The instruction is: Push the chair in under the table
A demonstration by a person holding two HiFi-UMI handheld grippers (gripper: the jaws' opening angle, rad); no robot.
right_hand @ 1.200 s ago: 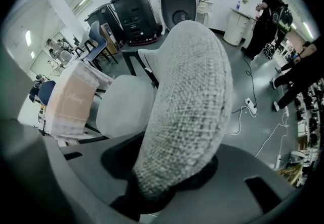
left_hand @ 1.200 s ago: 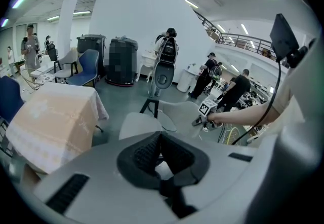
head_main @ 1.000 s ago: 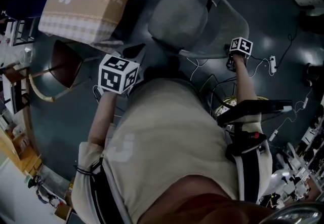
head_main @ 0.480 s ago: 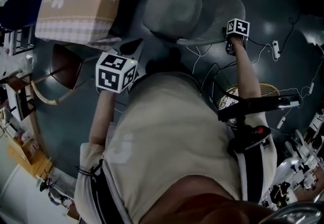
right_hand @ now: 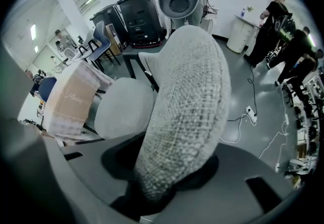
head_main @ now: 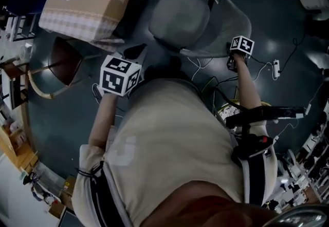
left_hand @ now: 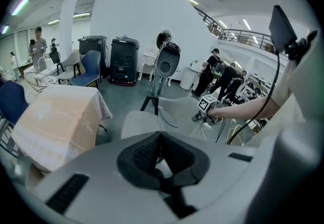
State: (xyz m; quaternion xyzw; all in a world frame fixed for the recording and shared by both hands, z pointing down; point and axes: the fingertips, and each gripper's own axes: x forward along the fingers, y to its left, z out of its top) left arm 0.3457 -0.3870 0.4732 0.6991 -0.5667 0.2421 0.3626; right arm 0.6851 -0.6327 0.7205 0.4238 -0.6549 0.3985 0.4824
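Biggest first. There's one tabletop [head_main: 85, 2] under a beige checked cloth, top left in the head view.

Two chairs:
- The grey chair [head_main: 180, 18] with the mesh back stands on the floor [head_main: 267, 10] just beside the tabletop's corner. Its seat is out in the open, not under it.
- One wooden chair [head_main: 64, 61] with a brown seat sits by the tabletop's near edge, lower left.

Two hand-held grippers:
- My right hand-held gripper [right_hand: 167, 177] is clamped on the top edge of the chair's mesh back. The mesh fills the gap and keeps the jaws partway apart, and they've just squeezed in a touch more.
- My left hand-held gripper [left_hand: 161, 157] is closed all the way with nothing in it. It hangs in the air a bit short of the chair's seat.

One white power strip [head_main: 276, 67] lies on the floor right of the chair, among loose cables.

Compared with a second ago, not much has changed. The chair is in the same spot next to the tabletop, and both hand-held grippers are where they were.
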